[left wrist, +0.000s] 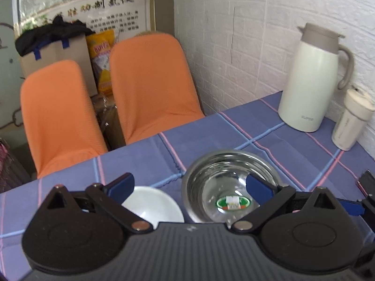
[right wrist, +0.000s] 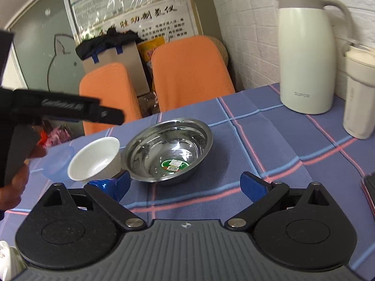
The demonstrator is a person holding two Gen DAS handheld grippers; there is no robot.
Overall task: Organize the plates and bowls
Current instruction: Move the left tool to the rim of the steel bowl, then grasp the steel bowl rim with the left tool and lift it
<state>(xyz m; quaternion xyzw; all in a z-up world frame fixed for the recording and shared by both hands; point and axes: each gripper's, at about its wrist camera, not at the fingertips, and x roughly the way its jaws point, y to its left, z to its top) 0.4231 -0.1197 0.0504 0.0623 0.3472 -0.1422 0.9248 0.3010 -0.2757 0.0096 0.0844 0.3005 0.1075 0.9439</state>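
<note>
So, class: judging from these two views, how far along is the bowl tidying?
Done: nothing looks stacked yet; the steel bowl, white bowl and blue bowl sit side by side on the tablecloth. In hand: nothing; the left gripper and right gripper are both open and empty. Left: nesting all three bowls.

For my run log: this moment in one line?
left gripper: open, empty | right gripper: open, empty | steel bowl, white bowl: side by side
</note>
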